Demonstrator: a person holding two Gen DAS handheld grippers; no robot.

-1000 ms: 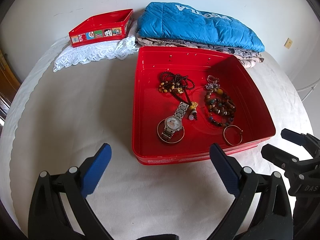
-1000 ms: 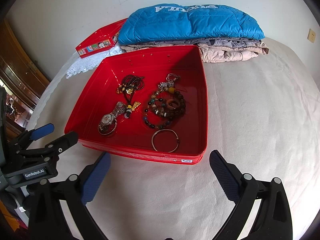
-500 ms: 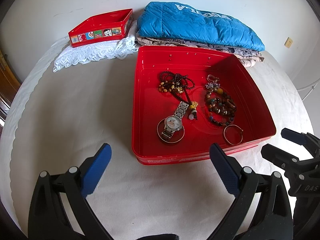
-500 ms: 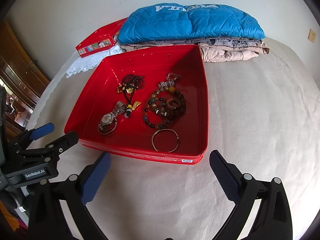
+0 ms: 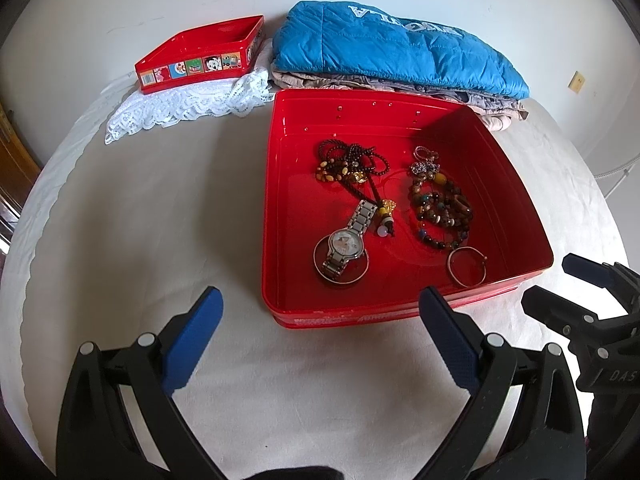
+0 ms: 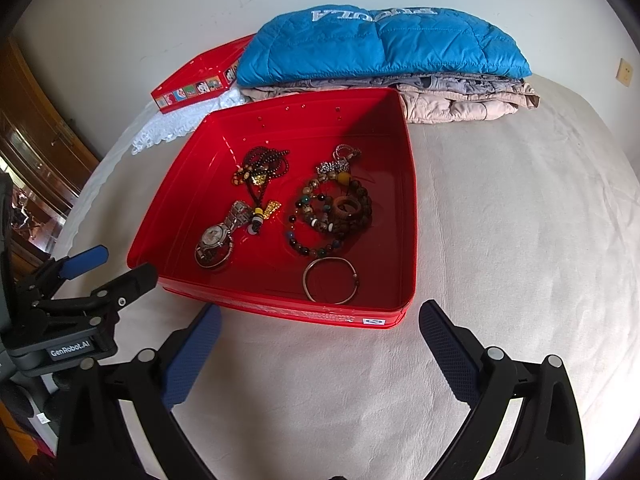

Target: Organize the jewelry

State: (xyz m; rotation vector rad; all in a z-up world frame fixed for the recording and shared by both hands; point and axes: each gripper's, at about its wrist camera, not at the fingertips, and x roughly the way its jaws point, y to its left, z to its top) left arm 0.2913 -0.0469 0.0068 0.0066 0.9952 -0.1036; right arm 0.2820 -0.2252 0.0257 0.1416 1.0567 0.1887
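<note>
A large red tray [image 5: 520,184] [image 6: 406,184] lies on the white bed. It holds a silver watch [image 5: 345,245] [image 6: 216,238] on a thin bangle, a dark bead necklace [image 5: 352,164] [image 6: 262,168], a pile of beaded bracelets [image 5: 440,212] [image 6: 332,216] and a metal bangle [image 5: 466,266] [image 6: 330,280]. My left gripper [image 5: 320,320] is open and empty, just short of the tray's near rim; it also shows in the right wrist view [image 6: 104,268]. My right gripper [image 6: 318,330] is open and empty at the tray's near edge; it also shows in the left wrist view [image 5: 560,280].
A smaller red tin [image 5: 200,54] [image 6: 196,76] with cartoon pictures sits on a white lace cloth [image 5: 180,108] at the back left. Folded clothes topped by a blue quilted jacket [image 5: 392,52] [image 6: 380,44] lie behind the tray. A wooden cabinet [image 6: 36,152] stands to the left.
Both views have shifted very slightly; the tray sits marginally lower in frame. Both grippers stay open and empty. Nothing in the tray has moved.
</note>
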